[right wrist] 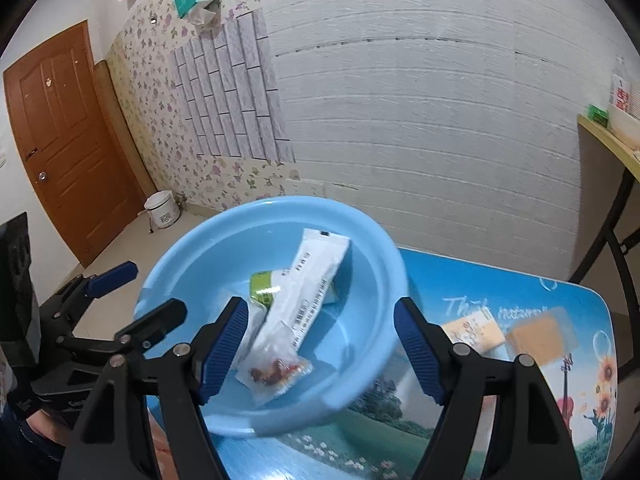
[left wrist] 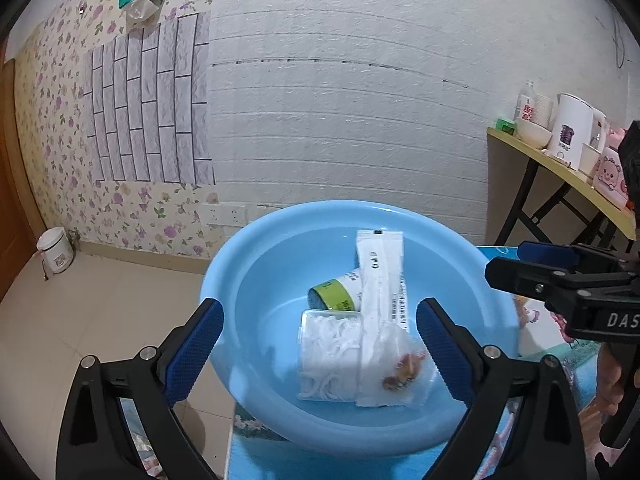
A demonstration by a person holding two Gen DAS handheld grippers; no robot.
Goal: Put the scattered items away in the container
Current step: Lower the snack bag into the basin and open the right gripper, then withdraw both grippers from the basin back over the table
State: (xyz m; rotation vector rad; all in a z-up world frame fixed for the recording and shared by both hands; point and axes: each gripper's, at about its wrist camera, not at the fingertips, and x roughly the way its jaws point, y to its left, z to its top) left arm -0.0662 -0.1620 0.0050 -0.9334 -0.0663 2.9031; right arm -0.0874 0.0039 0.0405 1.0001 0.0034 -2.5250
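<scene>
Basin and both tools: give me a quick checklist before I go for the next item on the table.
1. Right tool empty, open: ok.
2. Left tool empty, open: ok.
3. Long white packet, snack bag, clear box and green-labelled item inside the basin: ok.
4. Table cleared: not ok; beige packet and orange packet remain on it.
5. Basin fully on the table: not ok, its left side overhangs the edge.

Left gripper (left wrist: 320,344): black frame, blue ribbed pads, silver screws.
Right gripper (right wrist: 318,346): same build; white "DAS" lettering on its side.
</scene>
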